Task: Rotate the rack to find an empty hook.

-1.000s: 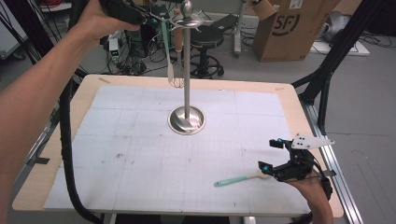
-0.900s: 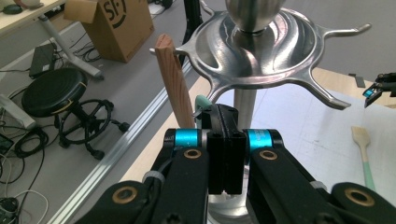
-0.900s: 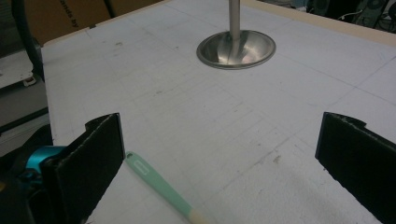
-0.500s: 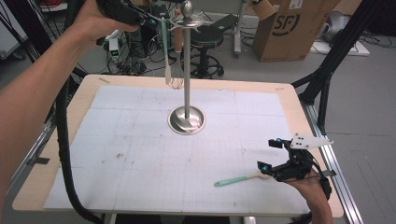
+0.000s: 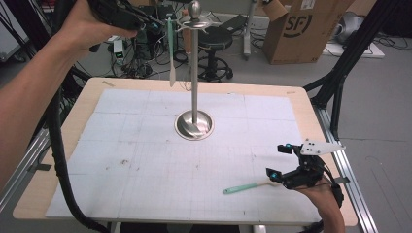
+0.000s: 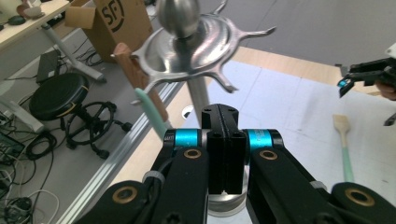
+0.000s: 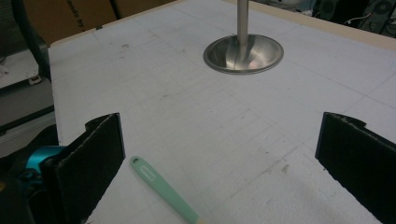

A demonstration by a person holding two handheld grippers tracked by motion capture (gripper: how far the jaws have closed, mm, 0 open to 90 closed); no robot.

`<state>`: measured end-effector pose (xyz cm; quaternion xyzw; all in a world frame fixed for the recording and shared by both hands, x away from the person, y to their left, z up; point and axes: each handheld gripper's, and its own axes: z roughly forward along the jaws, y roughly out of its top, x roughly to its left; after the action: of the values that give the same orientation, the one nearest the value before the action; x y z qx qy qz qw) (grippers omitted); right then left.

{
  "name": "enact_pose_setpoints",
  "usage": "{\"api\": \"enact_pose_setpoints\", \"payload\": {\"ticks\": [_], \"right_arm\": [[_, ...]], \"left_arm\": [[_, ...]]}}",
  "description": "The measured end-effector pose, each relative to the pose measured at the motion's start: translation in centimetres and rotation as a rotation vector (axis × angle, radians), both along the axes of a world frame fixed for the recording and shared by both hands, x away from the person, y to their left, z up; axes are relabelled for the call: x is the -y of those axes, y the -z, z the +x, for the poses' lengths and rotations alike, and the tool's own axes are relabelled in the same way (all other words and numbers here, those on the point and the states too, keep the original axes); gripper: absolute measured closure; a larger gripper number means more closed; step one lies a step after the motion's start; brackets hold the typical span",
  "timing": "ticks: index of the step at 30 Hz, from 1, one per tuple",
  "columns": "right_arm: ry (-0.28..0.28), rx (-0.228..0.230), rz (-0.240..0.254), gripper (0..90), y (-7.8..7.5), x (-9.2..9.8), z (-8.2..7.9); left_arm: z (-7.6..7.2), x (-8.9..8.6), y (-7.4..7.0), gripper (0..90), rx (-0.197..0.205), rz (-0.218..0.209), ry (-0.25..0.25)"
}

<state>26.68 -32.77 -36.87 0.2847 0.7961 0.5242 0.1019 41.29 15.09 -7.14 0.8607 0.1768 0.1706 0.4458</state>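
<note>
A steel hook stand [image 5: 194, 77] rises from its round base [image 7: 243, 53] at the middle of the white mat [image 5: 121, 145]. From its top hooks [image 6: 196, 42] hang a mint-handled utensil [image 5: 171, 48] and a wooden one [image 6: 135, 70]. My left gripper [image 5: 156, 22] is held high, just left of the hooks, with its jaws [image 6: 223, 114] shut on nothing. Low at the right, my right gripper [image 5: 278, 160] stands open just above the mat. A mint-handled spatula [image 5: 245, 187] lies flat beside it, its handle [image 7: 163, 191] running between the open jaws, untouched.
A cardboard box [image 5: 311, 29], a black stool [image 5: 216, 39] and loose cables sit on the floor beyond the table's far edge. Black frame legs [image 5: 340, 82] stand at the right. A thick black cable [image 5: 58, 145] trails down the table's left side.
My left gripper has drawn back a little to the left from the hooks. The hanging mint-handled utensil has swung slightly left. The right gripper and the spatula have stayed put.
</note>
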Motion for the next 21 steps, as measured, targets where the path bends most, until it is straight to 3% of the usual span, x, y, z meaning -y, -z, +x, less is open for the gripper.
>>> {"api": "enact_pose_setpoints", "payload": {"ticks": [3,10,21], "right_arm": [[-0.007,0.011,-0.003,0.0,-0.1,-0.1,0.0],[-0.011,0.008,-0.002,0.0,-0.1,-0.3,0.0],[-0.018,0.009,0.002,0.0,-0.1,-0.4,0.0]], "left_arm": [[-0.6,0.2,0.0,90.0,0.002,0.014,0.007],[-1.4,1.4,-0.2,89.9,0.002,0.003,0.021],[-0.3,3.7,0.8,89.9,-0.013,0.016,0.045]]}}
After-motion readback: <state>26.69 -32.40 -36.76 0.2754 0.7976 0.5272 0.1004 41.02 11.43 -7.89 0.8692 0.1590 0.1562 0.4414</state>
